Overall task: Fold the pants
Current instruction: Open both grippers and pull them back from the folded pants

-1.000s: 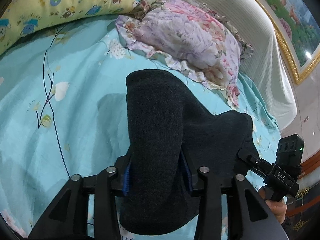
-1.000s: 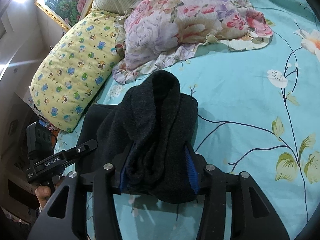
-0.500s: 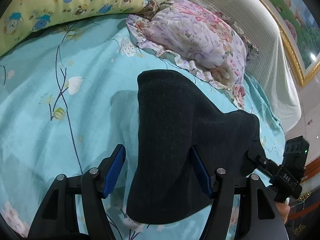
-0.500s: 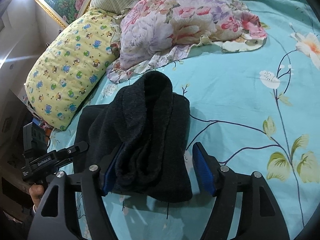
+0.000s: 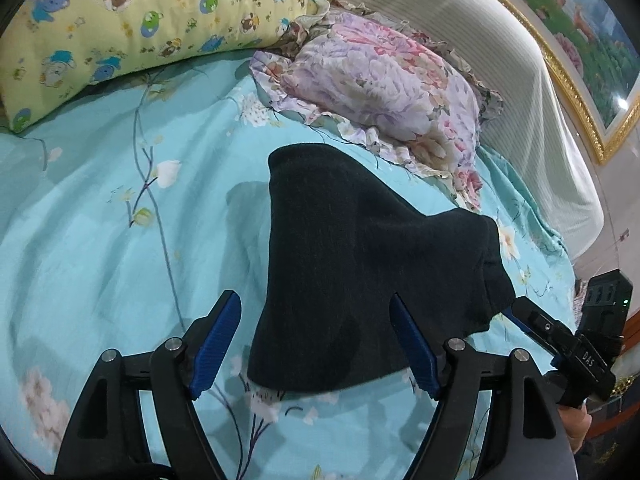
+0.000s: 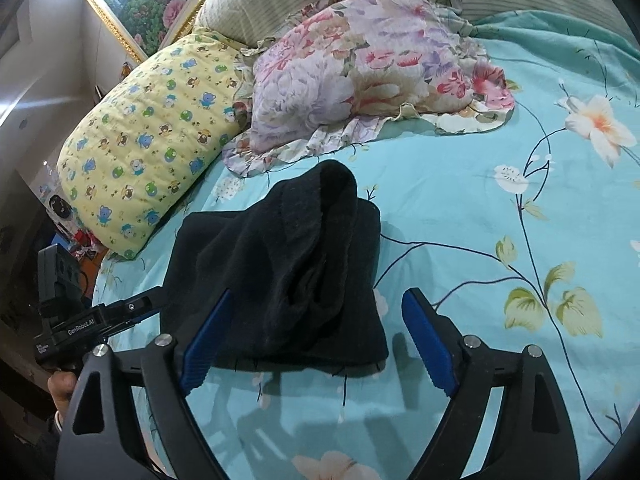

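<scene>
The dark pants (image 5: 352, 264) lie folded in a compact bundle on the turquoise floral bedsheet (image 5: 88, 240). In the left wrist view my left gripper (image 5: 316, 340) is open, its blue pads on either side of the bundle's near edge without gripping it. In the right wrist view the pants (image 6: 288, 272) show a bunched, rolled top layer. My right gripper (image 6: 316, 336) is open too, its left pad against the cloth's near edge and its right pad off to the side. Each gripper shows at the edge of the other's view.
A floral ruffled pillow (image 5: 380, 80) and a yellow cartoon-print pillow (image 5: 140, 20) lie behind the pants. A striped headboard cushion (image 5: 500, 72) and a gold-framed picture (image 5: 580, 32) stand at the back. The bed's edge is near the far gripper (image 5: 568, 352).
Both grippers were shut on the pants one second ago. They have opened and let go, and the bundle now rests on the sheet. Both have drawn back slightly.
</scene>
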The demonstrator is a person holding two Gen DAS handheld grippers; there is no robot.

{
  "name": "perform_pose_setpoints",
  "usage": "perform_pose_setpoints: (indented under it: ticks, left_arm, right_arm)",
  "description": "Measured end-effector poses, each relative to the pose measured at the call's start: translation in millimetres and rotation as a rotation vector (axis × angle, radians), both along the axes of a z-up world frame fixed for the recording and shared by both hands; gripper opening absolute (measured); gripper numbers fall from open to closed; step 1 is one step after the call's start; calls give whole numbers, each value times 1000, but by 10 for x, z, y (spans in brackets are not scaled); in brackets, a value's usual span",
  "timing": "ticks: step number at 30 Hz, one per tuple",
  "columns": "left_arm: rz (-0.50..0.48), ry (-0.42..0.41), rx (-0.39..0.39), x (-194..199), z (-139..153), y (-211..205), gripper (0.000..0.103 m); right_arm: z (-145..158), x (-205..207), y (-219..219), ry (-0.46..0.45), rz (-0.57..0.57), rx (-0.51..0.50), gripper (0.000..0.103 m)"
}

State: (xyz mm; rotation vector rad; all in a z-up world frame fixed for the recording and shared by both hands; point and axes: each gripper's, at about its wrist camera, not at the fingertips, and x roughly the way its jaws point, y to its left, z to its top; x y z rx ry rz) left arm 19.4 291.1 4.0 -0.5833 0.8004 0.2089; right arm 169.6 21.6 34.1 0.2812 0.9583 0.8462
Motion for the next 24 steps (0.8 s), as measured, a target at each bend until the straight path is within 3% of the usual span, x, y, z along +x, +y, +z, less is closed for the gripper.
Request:
perform_pose_setpoints:
  ticks: [24]
  left_arm:
    - [-26, -13, 140, -535, 45, -469, 80]
  right_arm:
    - [220, -744, 87, -252, 89, -84, 98]
